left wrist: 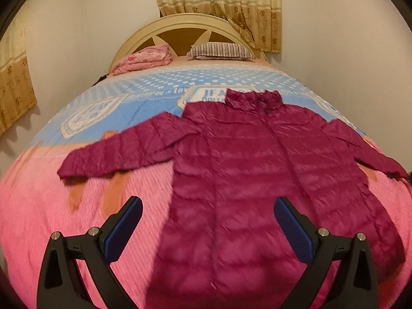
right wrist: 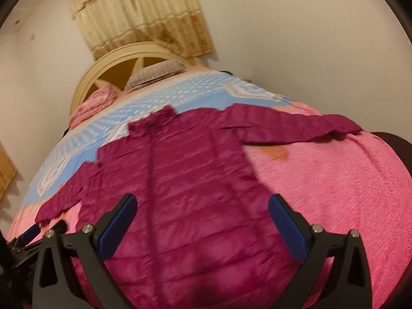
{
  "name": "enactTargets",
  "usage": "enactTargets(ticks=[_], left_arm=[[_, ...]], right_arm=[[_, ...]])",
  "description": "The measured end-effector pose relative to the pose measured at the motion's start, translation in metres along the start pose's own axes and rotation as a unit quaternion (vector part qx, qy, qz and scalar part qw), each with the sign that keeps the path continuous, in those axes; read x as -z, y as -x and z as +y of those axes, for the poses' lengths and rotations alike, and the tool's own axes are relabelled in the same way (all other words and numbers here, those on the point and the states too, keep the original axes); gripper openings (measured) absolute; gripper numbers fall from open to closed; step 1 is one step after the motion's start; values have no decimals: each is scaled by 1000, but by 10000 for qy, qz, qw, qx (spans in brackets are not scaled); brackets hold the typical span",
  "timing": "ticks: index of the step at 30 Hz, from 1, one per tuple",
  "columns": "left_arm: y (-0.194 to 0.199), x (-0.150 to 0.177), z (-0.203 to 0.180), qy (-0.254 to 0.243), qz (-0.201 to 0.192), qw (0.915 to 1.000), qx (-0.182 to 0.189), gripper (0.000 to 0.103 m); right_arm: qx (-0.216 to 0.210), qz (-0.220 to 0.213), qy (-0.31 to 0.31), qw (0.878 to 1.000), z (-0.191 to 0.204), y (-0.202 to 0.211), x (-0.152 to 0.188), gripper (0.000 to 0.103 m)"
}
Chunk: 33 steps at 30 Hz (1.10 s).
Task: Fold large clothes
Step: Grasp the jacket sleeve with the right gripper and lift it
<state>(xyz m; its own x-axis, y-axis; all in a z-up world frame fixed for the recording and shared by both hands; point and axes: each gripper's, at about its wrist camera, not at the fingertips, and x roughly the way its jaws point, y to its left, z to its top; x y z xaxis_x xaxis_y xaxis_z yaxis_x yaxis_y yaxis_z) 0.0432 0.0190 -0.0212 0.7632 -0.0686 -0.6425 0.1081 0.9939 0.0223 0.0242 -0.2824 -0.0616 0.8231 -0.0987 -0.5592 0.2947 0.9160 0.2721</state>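
A magenta puffer jacket (left wrist: 247,170) is spread flat on the bed (left wrist: 51,221), both grippers (left wrist: 208,221) (right wrist: 203,219) held wide open and empty above its hem; folding appears unstarted, a sleeve at 9 o'clock likely needing grasping first.

We see bare pink blanket (left wrist: 46,206) lower left and, in the right view, far right; the spread jacket (left wrist: 244,167) fills centre, pillows (left wrist: 221,51) crowd the top.
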Motion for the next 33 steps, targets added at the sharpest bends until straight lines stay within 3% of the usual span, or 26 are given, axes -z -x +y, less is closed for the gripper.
enactTargets(ticks=[2, 4, 5, 9, 14, 19, 21, 24, 26, 28, 33], left_arm=[[-14, -8, 9, 5, -54, 10000, -74, 102], [-31, -14, 19, 2, -63, 9998, -162, 102], [-38, -15, 23, 15, -67, 9997, -221, 102], [-76, -14, 40, 49, -36, 9986, -518, 102], [-105, 0, 55, 357, 132, 9979, -527, 102], [-127, 10, 60, 540, 515, 9961, -467, 102], [-131, 11, 63, 623, 590, 9955, -407, 102], [-137, 14, 67, 801, 750, 9937, -232, 102], [-139, 16, 71, 920, 823, 9923, -123, 102], [-139, 16, 68, 887, 826, 9925, -151, 102], [-142, 15, 64, 759, 896, 9928, -247, 102]], right_arm=[[120, -80, -349, 9993, -35, 2, -17, 102], [197, -190, -703, 9971, -66, 6, -31, 85], [260, -244, -919, 9951, -87, 7, -41, 83], [869, -366, -1957, 9761, -187, -4, -76, 82], [1439, -129, -2674, 9527, -274, -44, -93, 82], [1676, 288, -2834, 9438, -297, -86, -99, 77], [1967, 476, -2890, 9357, -299, -101, -104, 77], [2107, 589, -2802, 9347, -301, -115, -107, 75], [2112, 617, -2803, 9344, -301, -120, -104, 64], [2084, 654, -2845, 9335, -306, -129, -99, 39], [2049, 608, -2712, 9385, -309, -124, -90, 16]])
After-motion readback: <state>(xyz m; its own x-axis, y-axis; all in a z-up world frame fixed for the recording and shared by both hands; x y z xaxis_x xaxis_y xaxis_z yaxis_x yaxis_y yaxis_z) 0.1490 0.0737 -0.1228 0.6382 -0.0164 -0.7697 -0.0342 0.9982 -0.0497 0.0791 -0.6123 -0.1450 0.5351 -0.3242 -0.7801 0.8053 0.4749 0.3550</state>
